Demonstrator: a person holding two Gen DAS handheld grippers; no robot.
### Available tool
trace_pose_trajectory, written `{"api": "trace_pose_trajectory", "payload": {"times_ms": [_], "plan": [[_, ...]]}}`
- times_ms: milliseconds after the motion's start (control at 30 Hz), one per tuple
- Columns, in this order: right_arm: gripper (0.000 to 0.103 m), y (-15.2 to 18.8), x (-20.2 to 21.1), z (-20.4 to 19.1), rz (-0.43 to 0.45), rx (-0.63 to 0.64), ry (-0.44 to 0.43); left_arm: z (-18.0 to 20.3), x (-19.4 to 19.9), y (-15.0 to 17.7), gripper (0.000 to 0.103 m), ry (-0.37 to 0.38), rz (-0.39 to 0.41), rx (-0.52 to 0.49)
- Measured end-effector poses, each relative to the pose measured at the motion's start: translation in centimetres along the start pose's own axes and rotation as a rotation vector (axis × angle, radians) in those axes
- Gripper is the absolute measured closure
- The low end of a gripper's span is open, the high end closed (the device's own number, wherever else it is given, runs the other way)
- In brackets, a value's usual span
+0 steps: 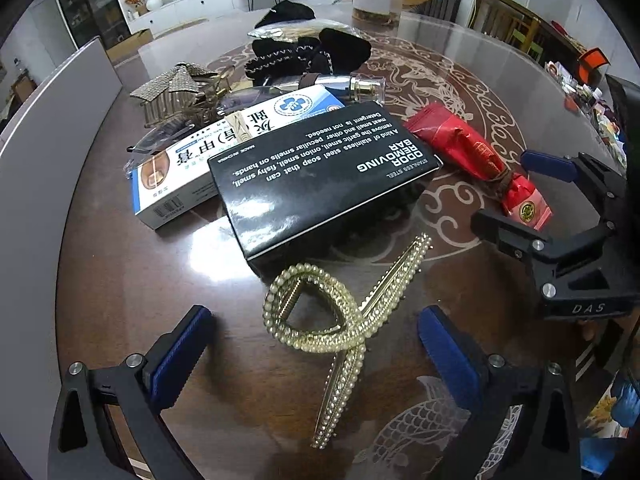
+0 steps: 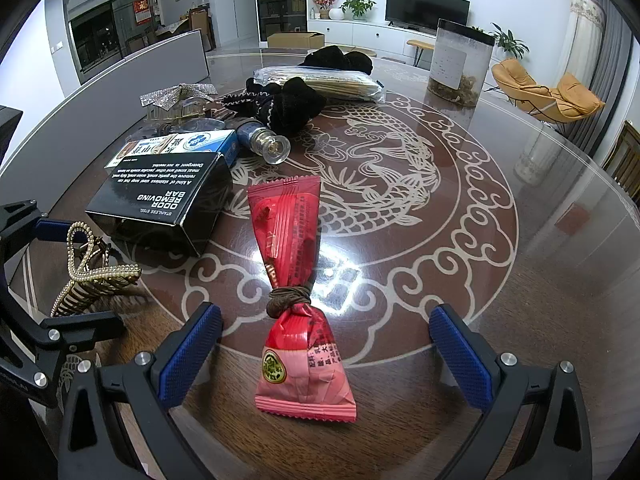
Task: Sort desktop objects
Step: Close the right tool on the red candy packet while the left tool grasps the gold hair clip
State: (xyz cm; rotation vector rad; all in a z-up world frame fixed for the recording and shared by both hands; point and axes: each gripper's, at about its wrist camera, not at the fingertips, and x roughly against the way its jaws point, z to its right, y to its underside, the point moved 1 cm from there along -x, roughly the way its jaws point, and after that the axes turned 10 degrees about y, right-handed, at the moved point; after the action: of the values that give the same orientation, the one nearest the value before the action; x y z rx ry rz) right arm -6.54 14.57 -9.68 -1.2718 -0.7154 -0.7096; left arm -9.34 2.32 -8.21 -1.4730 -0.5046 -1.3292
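Note:
A gold pearl hair clip lies on the round table between the wide-apart fingers of my left gripper, which is open. The red snack packet, tied with a brown band, lies between the fingers of my right gripper, also open. Behind the hair clip sits a black box leaning on a blue and white box. The right gripper shows at the right of the left wrist view, beside the red packet. The hair clip appears at the left of the right wrist view.
Farther back lie a perfume bottle, black fabric items, a clear packet of sticks, a glittery model house and a tall clear jar. The glass-topped table carries a fish pattern.

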Motion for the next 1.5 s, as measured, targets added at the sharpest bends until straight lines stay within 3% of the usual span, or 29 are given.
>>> {"api": "trace_pose_trajectory", "payload": {"times_ms": [67,233,300,400,500,633,700,900,1000,1033,1067,1133,1200,1500], "plan": [[0.000,0.0,0.0,0.0,0.000,0.000,0.000,-0.1,0.3,0.3,0.007,-0.008,0.031,0.014],[0.000,-0.1,0.0,0.0,0.000,0.000,0.000,-1.2,1.9,1.3,0.045,-0.045,0.093,0.112],[0.000,0.0,0.0,0.0,0.000,0.000,0.000,-1.9,2.5,2.3,0.050,-0.068,0.105,0.172],[0.000,-0.1,0.0,0.0,0.000,0.000,0.000,-3.2,3.8,4.2,0.051,-0.069,0.120,0.258],[0.000,0.0,0.0,0.0,0.000,0.000,0.000,-3.4,3.9,4.4,0.049,-0.003,0.118,0.265],[0.000,0.0,0.0,0.0,0.000,0.000,0.000,-3.3,3.4,4.7,0.030,-0.013,0.078,0.193],[0.000,-0.1,0.0,-0.1,0.001,0.007,-0.003,-3.2,3.1,4.5,0.028,-0.021,0.062,0.137],[0.002,-2.3,-0.9,-1.2,-0.075,0.183,-0.124,-2.9,2.1,2.5,0.027,-0.028,0.054,0.023],[0.017,-3.8,-1.4,-1.5,-0.105,0.222,-0.155,-2.8,1.4,1.3,0.030,-0.020,0.068,0.006],[0.024,-4.2,-1.5,-1.7,-0.111,0.240,-0.163,-2.7,1.5,1.3,0.041,-0.014,0.076,0.005],[0.029,-4.5,-1.4,-2.0,-0.117,0.261,-0.171,-2.7,1.7,1.3,0.045,-0.012,0.096,0.006],[0.058,-4.7,-1.1,-2.5,-0.118,0.307,-0.169,-2.7,2.1,1.5,0.049,-0.021,0.110,0.021],[0.080,-4.8,-0.8,-2.3,-0.124,0.305,-0.176,-2.6,2.7,1.9,0.049,-0.021,0.134,0.040],[0.081,-4.0,2.4,-0.2,-0.118,0.190,-0.226,-2.3,7.0,4.3,0.049,0.006,0.230,0.110]]}}
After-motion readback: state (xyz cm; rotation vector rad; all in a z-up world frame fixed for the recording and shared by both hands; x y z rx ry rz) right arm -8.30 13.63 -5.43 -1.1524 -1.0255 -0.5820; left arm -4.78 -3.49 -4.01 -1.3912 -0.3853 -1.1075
